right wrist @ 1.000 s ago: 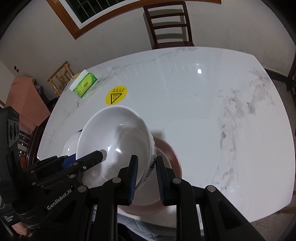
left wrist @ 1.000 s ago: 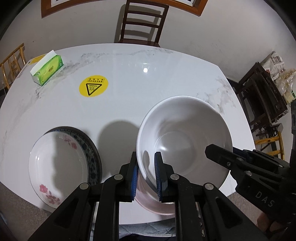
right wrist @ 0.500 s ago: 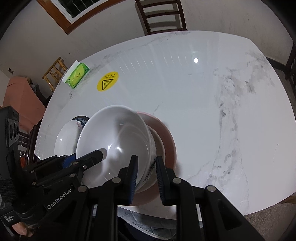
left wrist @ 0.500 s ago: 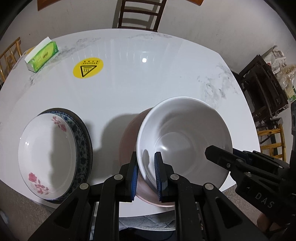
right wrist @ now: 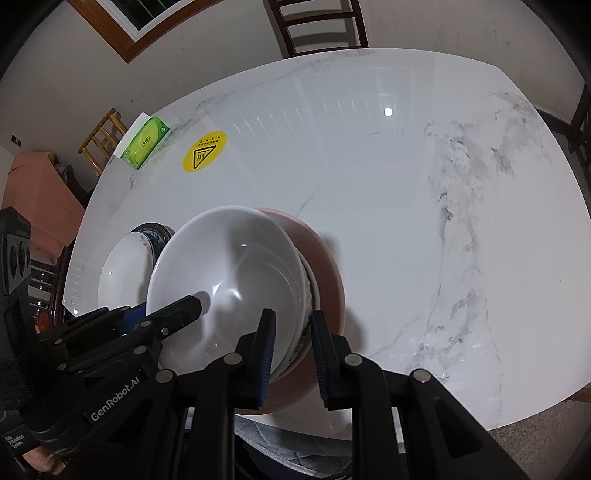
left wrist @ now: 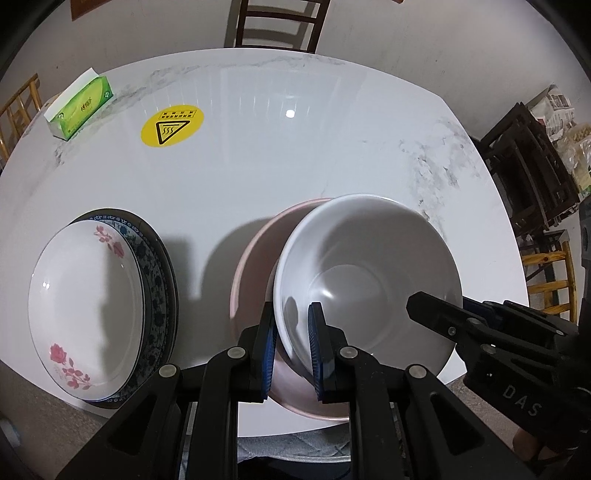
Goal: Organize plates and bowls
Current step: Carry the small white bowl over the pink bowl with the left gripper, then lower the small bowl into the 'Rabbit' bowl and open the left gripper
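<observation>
Both grippers hold one large white bowl by its rim, above a pink bowl on the white marble table. My left gripper is shut on the bowl's near-left rim. My right gripper is shut on the bowl's right wall; the bowl shows there too, over the pink bowl. A floral white plate lies on a blue patterned plate at the left. The underside of the white bowl is hidden.
A green tissue box and a yellow warning sticker are at the far left of the table. A wooden chair stands behind the table. Dark chairs stand to the right. The table's near edge is just below the bowls.
Both grippers have lifted the white bowl higher above the table; the pink bowl below has come into fuller view. Both grips are unchanged.
</observation>
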Demonstrator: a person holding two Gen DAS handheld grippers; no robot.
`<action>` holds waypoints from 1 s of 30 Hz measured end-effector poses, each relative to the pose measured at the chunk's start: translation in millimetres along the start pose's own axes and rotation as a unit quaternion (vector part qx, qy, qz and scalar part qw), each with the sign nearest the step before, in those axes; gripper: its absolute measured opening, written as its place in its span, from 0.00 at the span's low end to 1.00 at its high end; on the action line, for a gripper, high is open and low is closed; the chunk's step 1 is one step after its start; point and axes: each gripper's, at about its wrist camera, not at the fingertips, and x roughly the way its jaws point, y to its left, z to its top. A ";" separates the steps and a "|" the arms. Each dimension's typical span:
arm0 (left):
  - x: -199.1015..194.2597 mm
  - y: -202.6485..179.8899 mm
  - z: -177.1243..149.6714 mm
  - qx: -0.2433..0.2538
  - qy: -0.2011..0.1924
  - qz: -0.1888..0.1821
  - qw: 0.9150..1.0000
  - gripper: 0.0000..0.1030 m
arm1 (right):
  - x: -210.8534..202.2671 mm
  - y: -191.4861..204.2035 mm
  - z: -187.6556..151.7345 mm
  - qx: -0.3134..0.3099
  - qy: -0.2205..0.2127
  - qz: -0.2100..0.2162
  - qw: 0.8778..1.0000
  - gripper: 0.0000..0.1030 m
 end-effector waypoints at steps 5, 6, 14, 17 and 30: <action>-0.1 -3.9 -1.4 0.007 -0.007 0.008 1.000 0.13 | 4.0 -1.9 -1.8 0.000 0.001 -0.001 1.000 0.20; -0.1 -4.4 -1.4 0.008 -0.008 0.009 1.000 0.13 | 4.2 -2.0 -1.8 0.001 0.001 -0.001 1.000 0.20; 0.4 -6.5 -1.7 0.016 -0.017 0.019 1.000 0.13 | 3.2 0.8 -2.7 -0.003 -0.003 -0.005 1.000 0.22; 0.8 -8.7 -2.5 0.023 -0.021 0.025 0.999 0.13 | 3.1 2.4 -3.4 -0.004 -0.004 -0.009 1.000 0.22; 1.8 -9.2 -3.9 0.031 -0.032 0.038 0.998 0.15 | 3.1 -0.4 -4.4 0.006 -0.010 -0.004 1.000 0.22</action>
